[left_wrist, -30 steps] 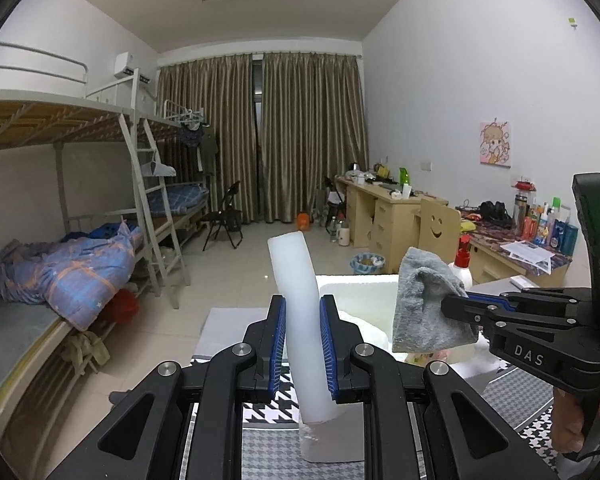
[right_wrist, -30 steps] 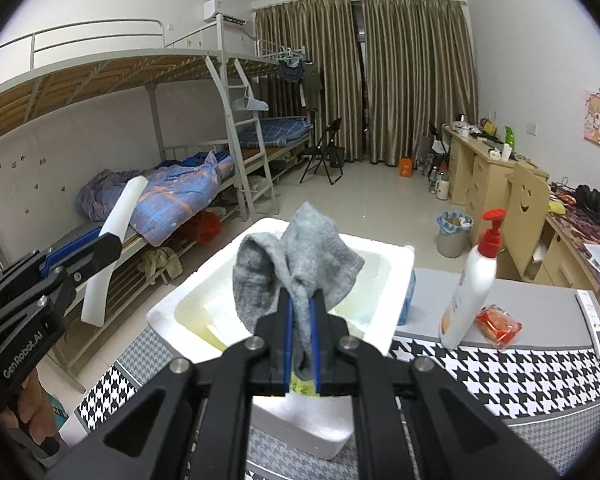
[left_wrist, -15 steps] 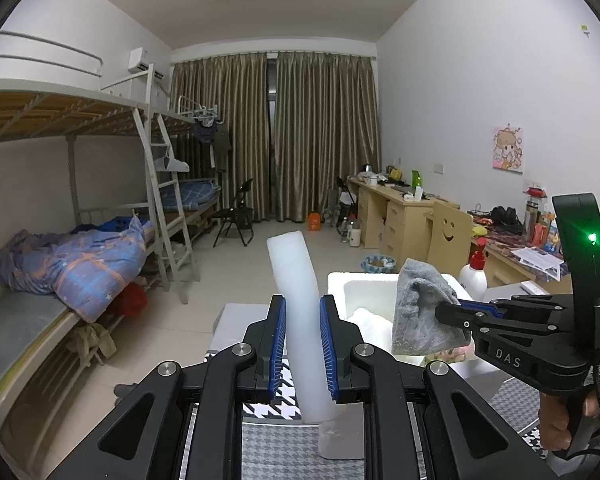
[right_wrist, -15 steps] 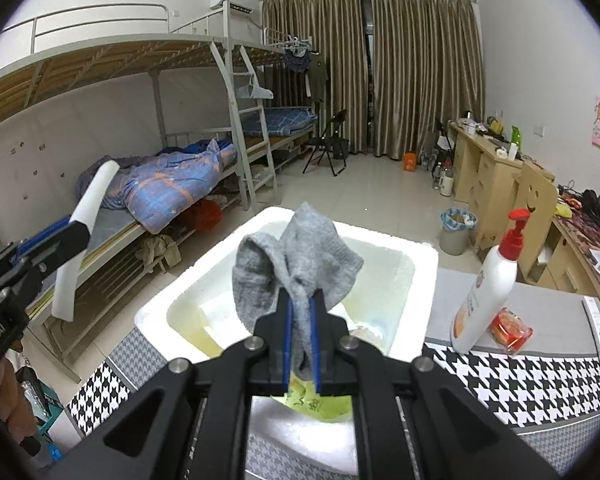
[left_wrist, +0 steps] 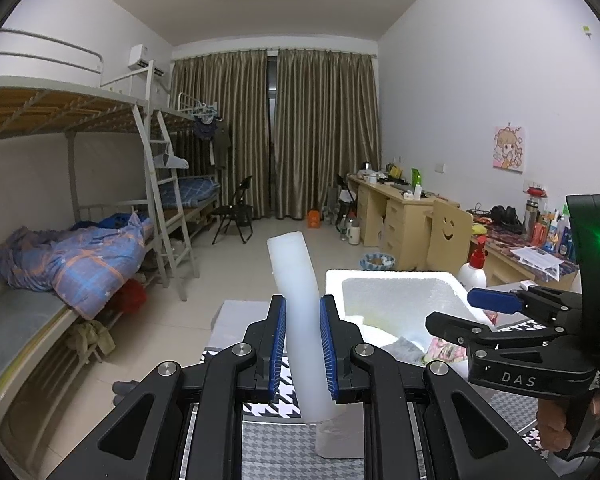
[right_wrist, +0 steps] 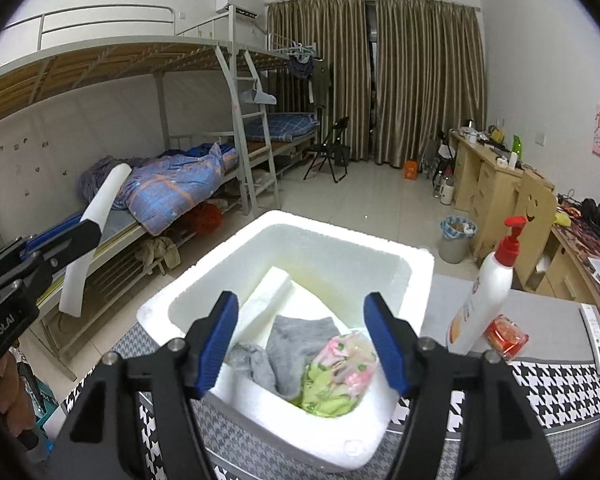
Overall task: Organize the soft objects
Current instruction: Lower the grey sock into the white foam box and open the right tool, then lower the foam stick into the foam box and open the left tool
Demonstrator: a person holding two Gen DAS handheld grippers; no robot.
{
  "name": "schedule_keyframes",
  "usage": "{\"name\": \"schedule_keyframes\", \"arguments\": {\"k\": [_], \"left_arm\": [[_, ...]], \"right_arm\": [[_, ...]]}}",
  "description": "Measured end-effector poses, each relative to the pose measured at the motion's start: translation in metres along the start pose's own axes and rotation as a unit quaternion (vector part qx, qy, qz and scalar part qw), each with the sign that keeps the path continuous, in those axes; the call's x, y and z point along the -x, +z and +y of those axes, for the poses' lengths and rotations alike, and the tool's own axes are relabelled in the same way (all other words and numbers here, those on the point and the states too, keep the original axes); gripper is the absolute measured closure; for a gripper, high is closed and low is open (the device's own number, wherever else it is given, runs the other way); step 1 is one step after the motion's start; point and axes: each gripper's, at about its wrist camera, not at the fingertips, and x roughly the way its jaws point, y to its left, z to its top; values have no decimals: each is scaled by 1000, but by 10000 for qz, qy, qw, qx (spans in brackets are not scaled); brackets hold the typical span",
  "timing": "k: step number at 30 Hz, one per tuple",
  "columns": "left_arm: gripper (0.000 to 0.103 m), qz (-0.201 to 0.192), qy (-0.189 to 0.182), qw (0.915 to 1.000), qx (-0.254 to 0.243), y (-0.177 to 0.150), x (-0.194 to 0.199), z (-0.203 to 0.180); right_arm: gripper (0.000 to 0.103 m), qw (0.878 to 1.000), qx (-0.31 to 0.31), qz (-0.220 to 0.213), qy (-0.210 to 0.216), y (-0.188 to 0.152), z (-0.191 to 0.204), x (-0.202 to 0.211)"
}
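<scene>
The left gripper (left_wrist: 303, 354) pinches a long white foam strip (left_wrist: 300, 312), light and bendy, best held mid-length. The right gripper (right_wrist: 303, 346) has just spread its jaws; the soft grey cloth (right_wrist: 288, 344) lies beyond in the white foam box (right_wrist: 416, 280).

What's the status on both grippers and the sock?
Right gripper just opened, empty. Grey sock lies in foam box. Left gripper shut on foam strip. Nothing in the way.

Both wrist views face the curtains (left_wrist: 296, 132), sharing the foam box (right_wrist: 404, 264)
</scene>
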Motion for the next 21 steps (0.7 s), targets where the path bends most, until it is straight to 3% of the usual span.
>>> {"name": "schedule_keyframes", "arguments": {"k": [11,21], "left_arm": [[85,-20,-112,9999,-64,4,1,-5],[85,34,-229,9997,-84,7,-5,-9]], "right_arm": [[33,9999,-127,-117,-2,-1,-9,16],[13,9992,-219,-322,-116,-3,-15,31]]}}
